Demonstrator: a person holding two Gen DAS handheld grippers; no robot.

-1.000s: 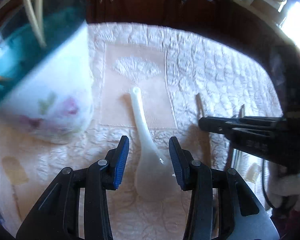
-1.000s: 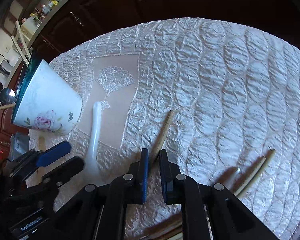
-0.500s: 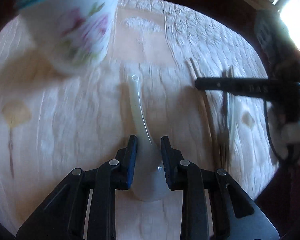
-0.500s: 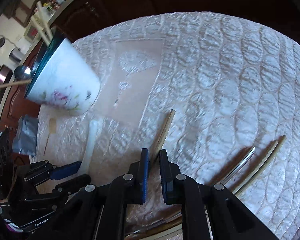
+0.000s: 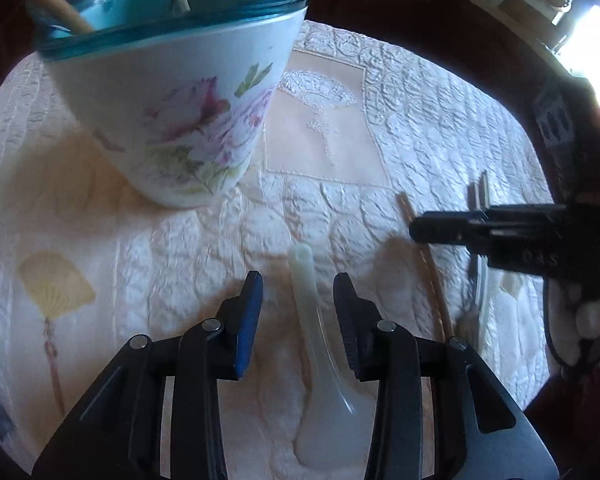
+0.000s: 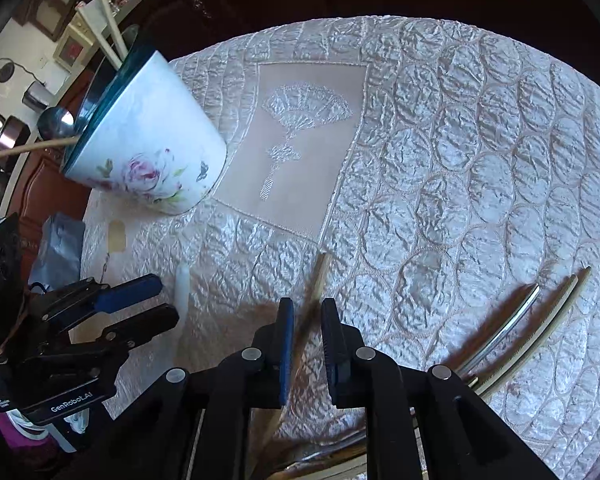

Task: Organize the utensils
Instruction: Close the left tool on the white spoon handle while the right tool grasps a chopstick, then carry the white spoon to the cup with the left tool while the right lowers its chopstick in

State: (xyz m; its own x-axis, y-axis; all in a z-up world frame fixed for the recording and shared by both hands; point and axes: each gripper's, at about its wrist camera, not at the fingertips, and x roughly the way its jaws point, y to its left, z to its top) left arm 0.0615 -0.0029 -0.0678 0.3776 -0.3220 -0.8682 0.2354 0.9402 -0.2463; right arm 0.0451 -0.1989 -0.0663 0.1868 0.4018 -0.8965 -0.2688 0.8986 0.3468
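The white soup spoon [image 5: 320, 344] lies flat on the quilted cloth [image 5: 420, 128], handle toward the flowered cup [image 5: 188, 92]. The left gripper [image 5: 298, 312] straddles the handle, jaws wide and not touching. Looks like glazed ceramic: stiff, slick, chippable, so I'd pinch mid-handle. The right gripper [image 6: 304, 344] sits slightly parted around a wooden chopstick [image 6: 318, 280].

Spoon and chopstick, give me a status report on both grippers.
Left gripper open, jaws either side of the white spoon. Right gripper open around the wooden chopstick, not clamped. Both lie on the cloth; floral cup stands clear.
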